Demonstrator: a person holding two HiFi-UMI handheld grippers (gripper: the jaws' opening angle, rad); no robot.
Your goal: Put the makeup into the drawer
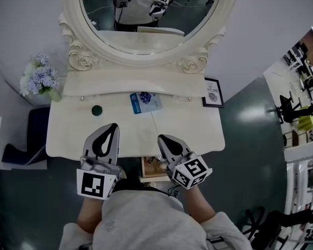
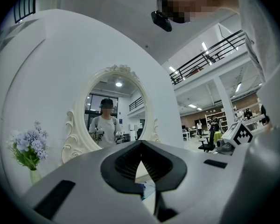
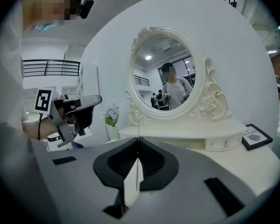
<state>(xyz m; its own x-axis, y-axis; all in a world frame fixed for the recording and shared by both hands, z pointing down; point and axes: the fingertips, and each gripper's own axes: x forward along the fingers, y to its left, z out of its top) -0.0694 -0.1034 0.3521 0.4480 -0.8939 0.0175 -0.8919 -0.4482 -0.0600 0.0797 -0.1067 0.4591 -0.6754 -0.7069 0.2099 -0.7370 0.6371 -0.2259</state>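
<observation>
Two grippers, left (image 1: 112, 127) and right (image 1: 163, 138), hang over the front edge of the dressing table (image 1: 193, 126), each with jaws pressed together on nothing. The blue makeup packet (image 1: 145, 102) lies on the tabletop below the oval mirror (image 1: 146, 14). A drawer (image 1: 150, 167) stands open under the front edge, between the grippers.

Makeup on the tabletop, drawer pulled out
A flat blue packet (image 1: 145, 102) with a dark print lies at a slight tilt on the pale tabletop (image 1: 198, 129), near the back and about midway across; a small round dark green pot (image 1: 97, 110) sits apart to its left, also near the back. The drawer (image 1: 149, 166) stands open beneath the front edge at the middle, its wooden inside showing, contents too small to tell
</observation>
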